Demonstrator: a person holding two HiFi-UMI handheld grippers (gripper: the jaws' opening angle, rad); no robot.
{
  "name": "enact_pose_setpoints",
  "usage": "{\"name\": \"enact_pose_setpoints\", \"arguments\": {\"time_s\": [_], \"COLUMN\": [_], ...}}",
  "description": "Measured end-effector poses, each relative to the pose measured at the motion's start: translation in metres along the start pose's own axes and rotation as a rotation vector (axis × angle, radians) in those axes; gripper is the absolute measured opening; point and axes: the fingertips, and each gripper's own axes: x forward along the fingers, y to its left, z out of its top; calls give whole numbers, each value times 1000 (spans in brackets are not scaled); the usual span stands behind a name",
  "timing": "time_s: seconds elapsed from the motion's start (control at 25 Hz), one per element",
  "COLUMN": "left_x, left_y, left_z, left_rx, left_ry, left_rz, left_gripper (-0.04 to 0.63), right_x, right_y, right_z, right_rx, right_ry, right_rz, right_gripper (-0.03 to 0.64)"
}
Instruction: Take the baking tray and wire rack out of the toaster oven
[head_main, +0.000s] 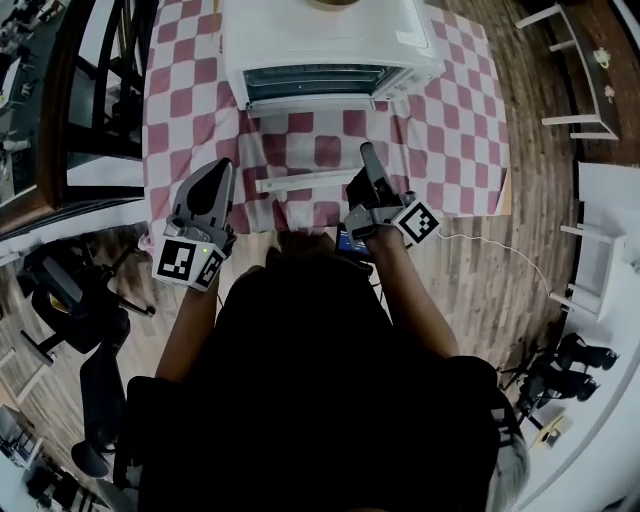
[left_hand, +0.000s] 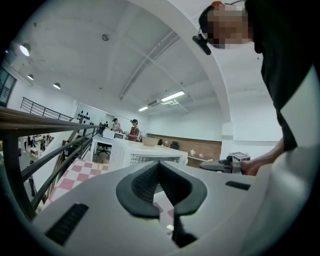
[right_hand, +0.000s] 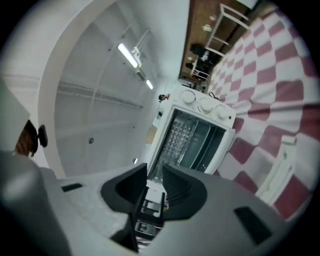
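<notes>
The 2 grippers hang above the near edge of the checked cloth (head_main: 445, 135). The left gripper (head_main: 222, 168) is closed and empty, and the right gripper (head_main: 367, 152) is slightly parted and empty. Beyond them stands the open toaster oven (head_main: 320, 40) — the wire rack (right_hand: 178, 131) is inside.

Your white toaster oven (head_main: 330, 40) stands upright at the far side of the checked table (head_main: 460, 150), its glass door (head_main: 322, 140) dropped flat toward you. Inside the cavity you can see the wire rack (right_hand: 177, 131) as a silvery grid and the baking tray (right_hand: 202, 146) as a dark sheet beside it, both fully in
</notes>
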Motion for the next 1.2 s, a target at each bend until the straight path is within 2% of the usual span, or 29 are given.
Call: {"name": "enact_pose_setpoints", "arguments": {"time_s": [0.12,0.2,0.44,0.8,1.2], "left_x": [21,32,55,64,54], "left_y": [16,25,44,64,84], "left_z": [-8,-14,-28,-48,-56], "left_rx": [-12,-25,-45,-77,-92], "left_ry": [31,54,112,174,195], "left_rz": [20,36,57,89,158], "left_gripper": [-11,-12,-12,-12,-12], "right_x": [34,56,109,159,198], "right_y": [-29,-47,-105,-158,-172], "right_z": [1,0,-11,-12,-1], "right_rx": [189,274,383,385,382], "right_ry": [3,10,38,34,11], "right_rz": [0,-18,-88,-148,-116], "right_gripper": [101,101,101,103,101]}}
